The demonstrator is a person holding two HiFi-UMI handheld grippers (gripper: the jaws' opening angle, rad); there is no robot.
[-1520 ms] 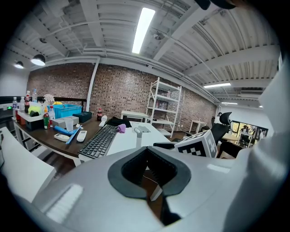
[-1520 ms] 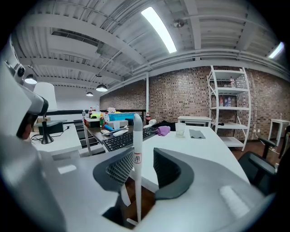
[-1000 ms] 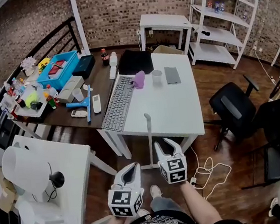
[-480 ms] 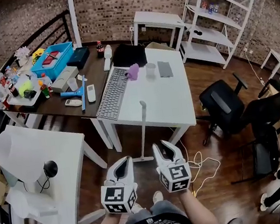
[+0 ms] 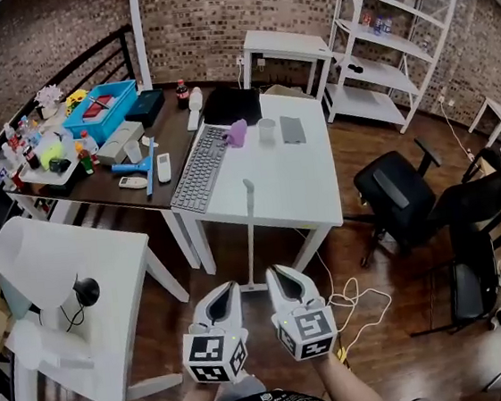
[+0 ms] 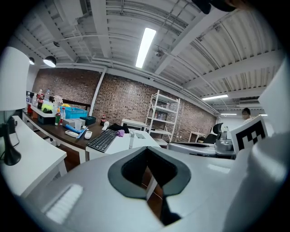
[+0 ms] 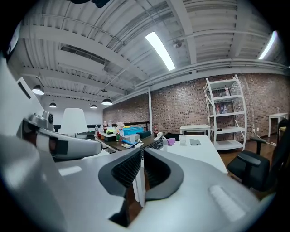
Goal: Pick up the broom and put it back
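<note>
- Standing upright on the wood floor [image 5: 187,315], the broom [image 5: 251,240] has its foot just in front of the white desk [image 5: 318,201]. It is ahead of both claws, between them, and touched by neither.
- Left claw [image 5: 231,287]: jaws together, gripping nothing.
- Right claw [image 5: 277,273]: its jaws have just been closing. Only a narrow slit is left, and nothing is gripped in it.
- On the dark desk [image 5: 106,192], a blue bin [image 5: 90,132] holds a red thing [image 5: 100,104], and a white tray [image 5: 55,181] nearby carries small bottles. A clear cup [image 5: 267,130] stands on the white desk; its contents cannot be made out.
- In both claw views the jaws cover the broom's lower pole. A white strip shows through each gap, and I cannot tell whether it is the pole or a desk leg.
</note>
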